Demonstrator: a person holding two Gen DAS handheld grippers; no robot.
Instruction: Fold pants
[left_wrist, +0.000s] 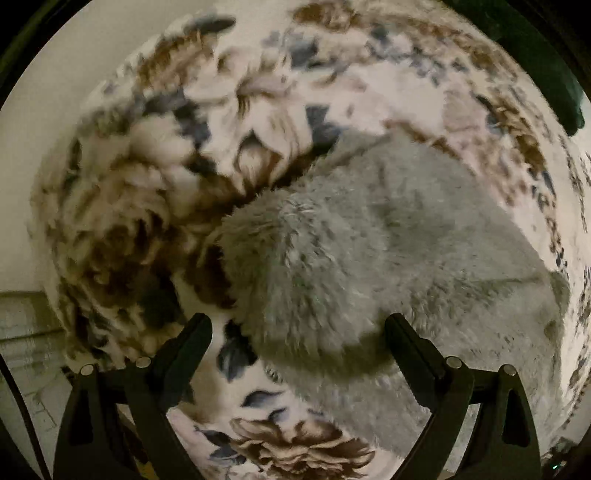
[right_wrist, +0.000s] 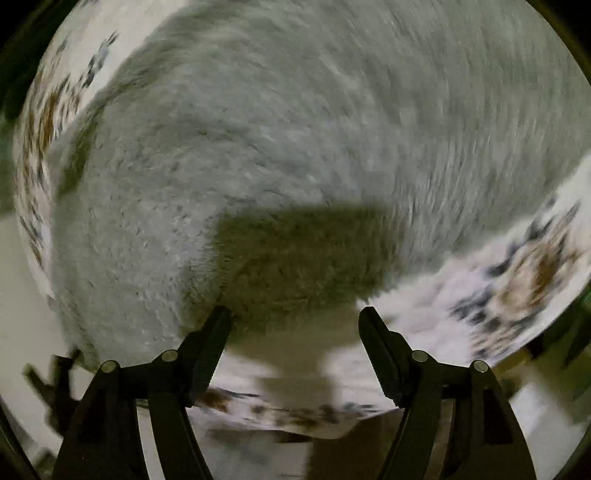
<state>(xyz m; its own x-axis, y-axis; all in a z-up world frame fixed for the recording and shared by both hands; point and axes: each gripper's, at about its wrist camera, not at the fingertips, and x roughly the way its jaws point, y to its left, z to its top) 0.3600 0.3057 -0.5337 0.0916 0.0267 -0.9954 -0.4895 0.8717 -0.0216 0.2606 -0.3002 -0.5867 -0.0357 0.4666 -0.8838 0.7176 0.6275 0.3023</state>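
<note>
Two grippers, both spread wide and holding nothing. Left gripper (left_wrist: 297, 325) hovers over the rounded end of the fuzzy grey pants (left_wrist: 369, 258); that end bulges in at 6 o'clock between the fingers, apparently brushing the right finger, not pinched. Looks lined up to grab this edge for a fold, my guess.

Right gripper (right_wrist: 295, 314) sits at the near edge of the same pants (right_wrist: 295, 110), which fill the right wrist view from 9 to 3 o'clock. Left fingertip (right_wrist: 221, 314) meets the pile; the right one is over bare cover. Gripper shadow falls on the fabric at centre. Likely about to take a second edge so both ends lift together. Right view is motion-blurred.

Pants lie bunched, not flat, no clean fold showing yet, so early in the task.

Surface is a floral bedspread (left_wrist: 166, 184), brown and blue blooms on white, soft, probably a bed. Pale wall at 10 o'clock, dim light.
</note>
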